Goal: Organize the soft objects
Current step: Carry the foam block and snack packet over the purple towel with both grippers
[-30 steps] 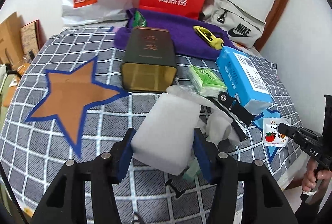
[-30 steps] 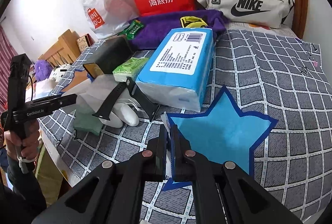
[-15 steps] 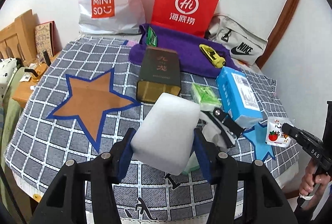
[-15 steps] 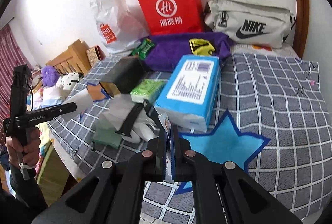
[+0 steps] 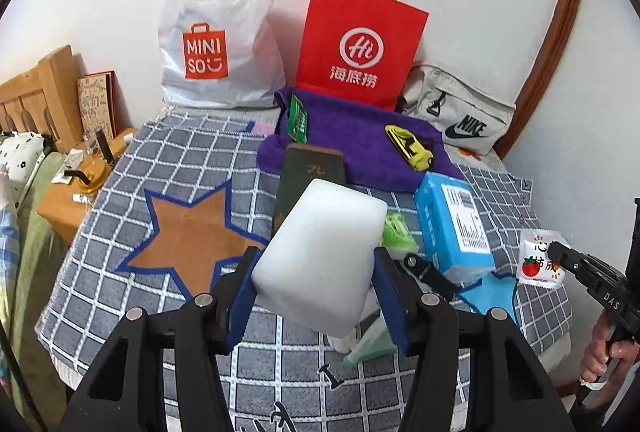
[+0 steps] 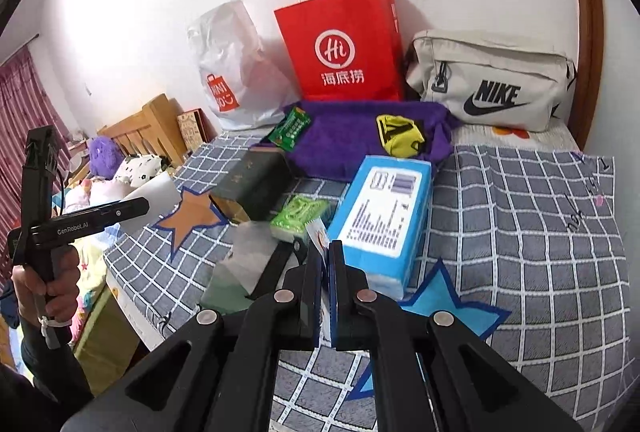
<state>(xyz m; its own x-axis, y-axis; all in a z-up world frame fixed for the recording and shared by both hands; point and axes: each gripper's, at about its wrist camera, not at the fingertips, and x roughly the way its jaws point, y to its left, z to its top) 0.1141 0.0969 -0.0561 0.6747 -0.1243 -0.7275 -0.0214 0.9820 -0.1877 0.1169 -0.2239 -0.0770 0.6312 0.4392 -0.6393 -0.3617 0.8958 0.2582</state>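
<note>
The left hand-held gripper was clamped on one white foam block, its two blue pads pressed to the block's flanks. The block hung clear above the bed, over the near edge of the grid-patterned cover, its long axis running away from the gripper toward the far wall and tilted upward.

The right hand-held gripper was closed almost flat on one small white sachet with a tomato print, gripped edge-on so that its face stood upright. It was held off the bed's right edge, above a blue star.

Two stars showed on the cover: that blue one near the right edge and a brown star toward the left. Between them, near the middle of the bed, lay one dark tin on its side, its long axis pointing to the far edge; one green packet beside it; and one blue tissue pack, long axis also running to the far edge. Along the far edge spread one purple towel, carrying one yellow object and one green wrapper. Against the wall stood three bags: one white Miniso bag, one red paper bag and one grey Nike bag.
</note>
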